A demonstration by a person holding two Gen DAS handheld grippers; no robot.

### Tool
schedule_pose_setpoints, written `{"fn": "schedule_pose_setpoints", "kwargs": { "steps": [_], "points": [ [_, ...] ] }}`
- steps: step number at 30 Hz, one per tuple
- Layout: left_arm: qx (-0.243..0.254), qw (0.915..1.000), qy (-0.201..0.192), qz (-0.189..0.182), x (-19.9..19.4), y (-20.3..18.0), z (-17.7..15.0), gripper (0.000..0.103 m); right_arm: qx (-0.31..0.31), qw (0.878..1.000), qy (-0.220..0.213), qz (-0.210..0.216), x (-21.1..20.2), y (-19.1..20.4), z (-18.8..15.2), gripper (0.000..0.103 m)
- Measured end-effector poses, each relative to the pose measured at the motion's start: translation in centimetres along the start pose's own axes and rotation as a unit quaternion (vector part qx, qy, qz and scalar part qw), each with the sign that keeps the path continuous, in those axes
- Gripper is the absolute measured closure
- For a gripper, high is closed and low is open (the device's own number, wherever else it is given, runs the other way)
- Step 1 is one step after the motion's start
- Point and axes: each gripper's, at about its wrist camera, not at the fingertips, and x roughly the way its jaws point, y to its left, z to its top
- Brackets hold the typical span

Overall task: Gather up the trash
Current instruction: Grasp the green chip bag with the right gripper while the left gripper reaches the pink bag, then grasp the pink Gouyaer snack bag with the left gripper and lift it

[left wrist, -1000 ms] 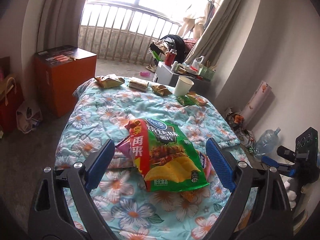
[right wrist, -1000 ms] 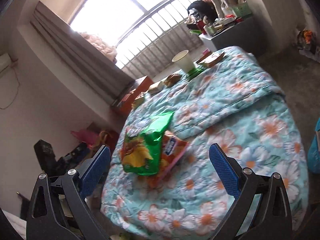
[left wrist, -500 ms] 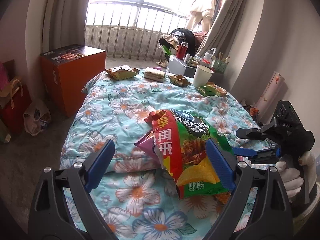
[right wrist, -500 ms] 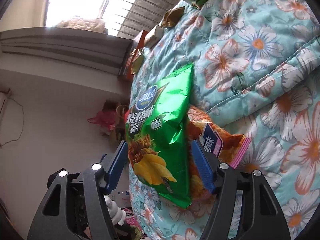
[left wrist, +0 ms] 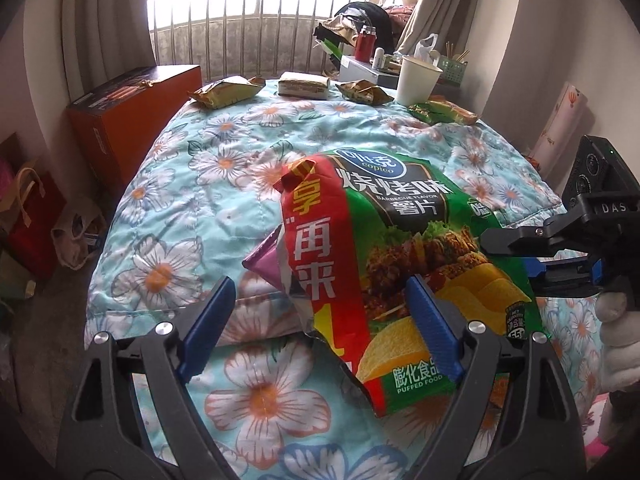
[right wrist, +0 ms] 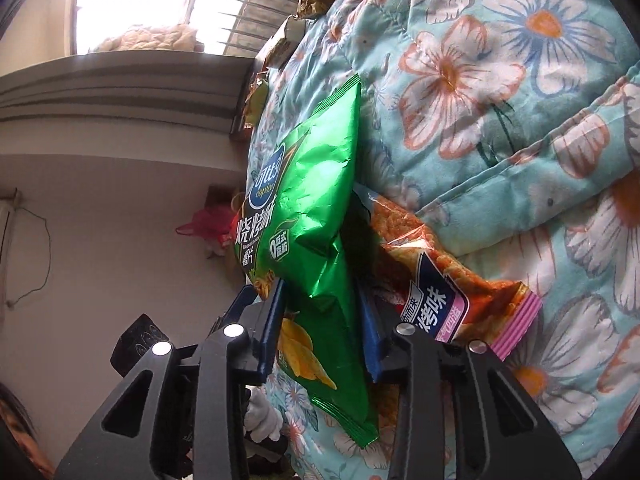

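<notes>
A: On the floral quilt, near edge, lay the green chip bag. Right gripper?
B: Jaws just closed, clamping it. Left gripper gaped wide, gripping nothing.

left claw: spread wide | right claw: just closing, pinching something

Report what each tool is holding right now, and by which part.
The right tool, jaws just closing, pinches the green chip bag across its lower half. The left tool holds nothing, open over the same bag.
</notes>
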Motion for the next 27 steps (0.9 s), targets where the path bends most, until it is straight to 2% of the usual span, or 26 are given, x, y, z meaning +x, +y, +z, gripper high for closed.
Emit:
{"fn": "schedule_pose_setpoints", "kwargs": {
  "steps": [3,8,12,14,16,19,22,25,27],
  "points": [
    [-0.017,0.9996,-0.004,-0.020,-0.8,0.5,-0.1,0.020,-0.020,1.000,-0.013,0.018,-1.0,0.6,-0.3,0.093],
    [-0.048,0.9961,-0.018,-0.072,-3.2,1.6,-0.5,0.020,-0.066,0.993,-0.092,0.037,-7.6,1.7,-0.8,0.095],
    [-0.075,0.9891,0.016,-0.126,-3.6,1.8,-1.6,0.020,-0.054,0.985,-0.159,0.028,-13.8,-0.2,-1.3,0.095],
    [-0.093,0.9817,0.033,-0.163,-3.4,1.5,-2.3,0.021,-0.036,0.983,-0.177,0.024,-15.9,-1.8,-1.8,0.095],
    [-0.116,0.9712,0.053,-0.202,-2.7,0.9,-2.8,0.026,-0.017,0.982,-0.190,0.011,-17.2,-3.5,-2.2,0.095],
    [-0.160,0.9483,0.094,-0.257,-0.7,-0.3,-3.3,0.035,0.002,0.980,-0.200,0.004,-18.3,-5.5,-3.5,0.095],
    [-0.192,0.9336,0.125,-0.276,1.5,-1.5,-3.5,0.042,0.021,0.978,-0.206,0.011,-18.8,-7.2,-4.7,0.095],
    [-0.212,0.9275,0.136,-0.276,3.0,-2.4,-3.2,0.051,0.037,0.977,-0.212,0.013,-18.8,-8.3,-5.5,0.095],
    [-0.207,0.9346,0.135,-0.256,3.7,-2.9,-2.9,0.073,0.046,0.976,-0.213,0.016,-19.3,-9.1,-6.0,0.095]
  ]
}}
